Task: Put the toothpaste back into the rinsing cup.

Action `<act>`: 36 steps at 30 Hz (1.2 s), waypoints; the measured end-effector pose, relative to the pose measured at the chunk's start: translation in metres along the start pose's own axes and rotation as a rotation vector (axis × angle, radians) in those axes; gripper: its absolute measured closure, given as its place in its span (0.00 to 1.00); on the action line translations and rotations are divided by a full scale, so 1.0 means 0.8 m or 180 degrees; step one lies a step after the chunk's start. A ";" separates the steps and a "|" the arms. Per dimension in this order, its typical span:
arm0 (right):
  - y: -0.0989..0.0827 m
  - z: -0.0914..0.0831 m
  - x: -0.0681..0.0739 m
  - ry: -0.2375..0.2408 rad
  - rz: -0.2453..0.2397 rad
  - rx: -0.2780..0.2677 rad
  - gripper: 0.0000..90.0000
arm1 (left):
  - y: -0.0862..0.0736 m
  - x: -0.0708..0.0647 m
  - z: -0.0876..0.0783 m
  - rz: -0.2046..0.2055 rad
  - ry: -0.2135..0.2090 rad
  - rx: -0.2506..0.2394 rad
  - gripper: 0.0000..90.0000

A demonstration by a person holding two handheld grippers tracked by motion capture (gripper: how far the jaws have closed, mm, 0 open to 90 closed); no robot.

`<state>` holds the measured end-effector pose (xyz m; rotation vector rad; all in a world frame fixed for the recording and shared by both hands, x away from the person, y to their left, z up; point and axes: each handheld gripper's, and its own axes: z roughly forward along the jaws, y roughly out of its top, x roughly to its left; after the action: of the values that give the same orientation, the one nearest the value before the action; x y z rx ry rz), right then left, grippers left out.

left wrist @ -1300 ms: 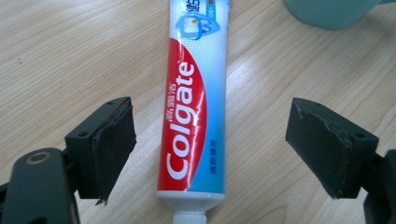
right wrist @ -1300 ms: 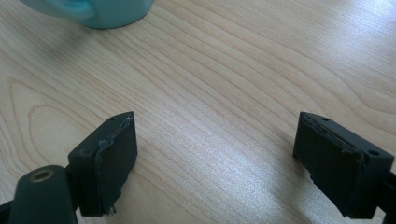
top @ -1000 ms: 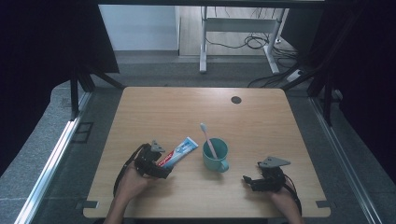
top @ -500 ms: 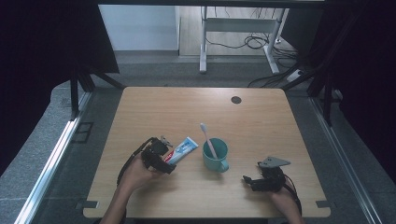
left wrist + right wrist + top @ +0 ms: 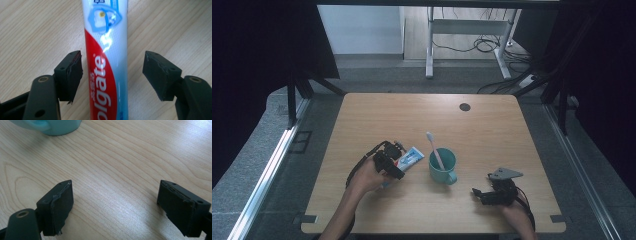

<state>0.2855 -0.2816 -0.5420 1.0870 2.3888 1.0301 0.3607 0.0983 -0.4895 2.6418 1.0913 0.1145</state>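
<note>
A red, white and blue toothpaste tube lies flat on the wooden table, left of a teal cup that holds a white toothbrush. My left gripper straddles the tube. Its jaws have just been closing, but the pads still stand clear of the tube, with a wide gap on the right. My right gripper rests low near the table's front right. It is open over bare wood, with the cup's base ahead of it.
A round black cable hole sits near the table's far edge. Bare wood lies beyond the cup and to both sides. Past the table stand a metal frame and loose cables on the floor.
My left hand has moved right and slightly away from the person, further over the toothpaste tube, and its jaws have narrowed. The right hand, cup and toothbrush have stayed put.
</note>
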 end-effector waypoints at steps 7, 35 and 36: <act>0.000 0.000 0.000 0.0001 0.0001 0.0001 0.15 | 0.015 -0.007 0.006 0.0089 0.0098 0.0133 0.41; 0.000 0.000 0.000 -0.0001 -0.0001 -0.0001 0.15 | 0.032 0.003 0.018 0.0001 0.0077 0.0420 0.72; 0.000 0.000 0.000 -0.0002 0.0000 -0.0001 0.15 | 0.032 0.003 0.018 0.0001 0.0077 0.0420 0.74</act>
<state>0.2855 -0.2815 -0.5420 1.0871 2.3882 1.0299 0.3822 0.0793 -0.4959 2.7635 1.1433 0.0769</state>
